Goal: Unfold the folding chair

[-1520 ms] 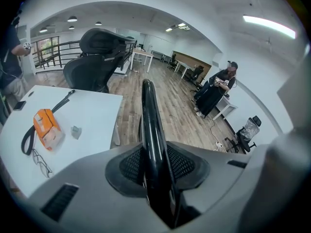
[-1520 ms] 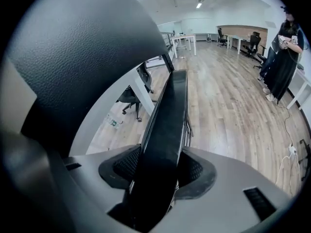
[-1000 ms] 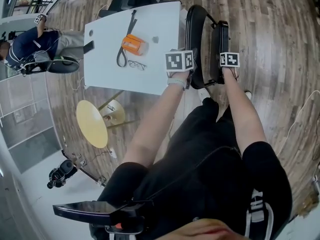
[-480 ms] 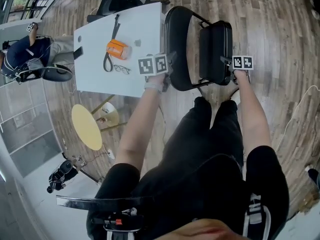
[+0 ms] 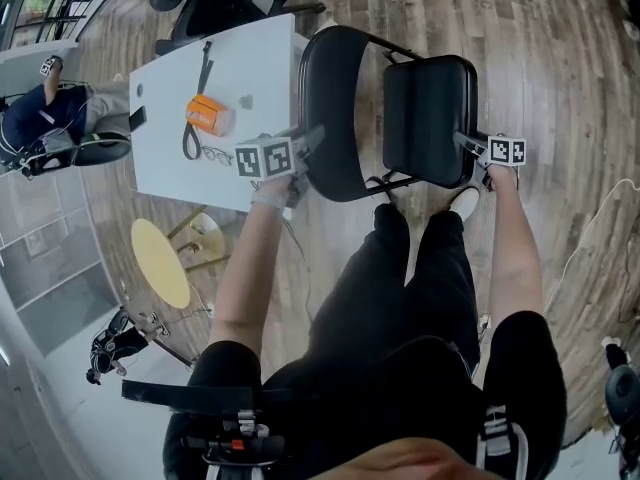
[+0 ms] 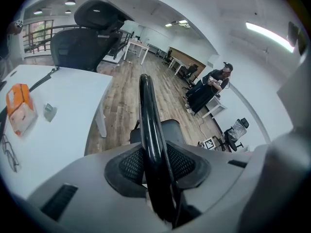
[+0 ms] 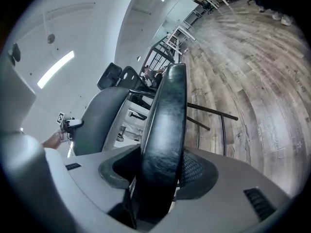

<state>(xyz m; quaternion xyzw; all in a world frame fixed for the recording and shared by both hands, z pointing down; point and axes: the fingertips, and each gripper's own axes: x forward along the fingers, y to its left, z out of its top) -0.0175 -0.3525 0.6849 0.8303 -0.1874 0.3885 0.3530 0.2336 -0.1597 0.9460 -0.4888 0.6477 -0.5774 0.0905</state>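
Note:
The black folding chair point(image 5: 335, 108) stands on the wood floor in front of me, partly opened. Its padded seat point(image 5: 428, 118) is swung away from the curved backrest point(image 5: 330, 88). My left gripper point(image 5: 300, 156) is shut on the backrest's left edge, which shows as a thin black rim point(image 6: 148, 130) running up between the jaws of the left gripper point(image 6: 156, 171). My right gripper point(image 5: 476, 149) is shut on the seat's right edge, which appears as a thick black pad point(image 7: 167, 115) clamped in the right gripper point(image 7: 160, 178).
A white table point(image 5: 260, 78) stands just left of the chair with an orange box point(image 5: 207, 114), a black strap point(image 5: 196, 98) and glasses point(image 5: 214, 153) on it. A yellow round stool point(image 5: 160, 263) is below it. A seated person point(image 5: 45, 123) is far left. Office chairs stand behind.
The seat has swung out to the right, away from the backrest, so the chair stands wider open. My right gripper moved right and down with it. My left gripper sank slightly.

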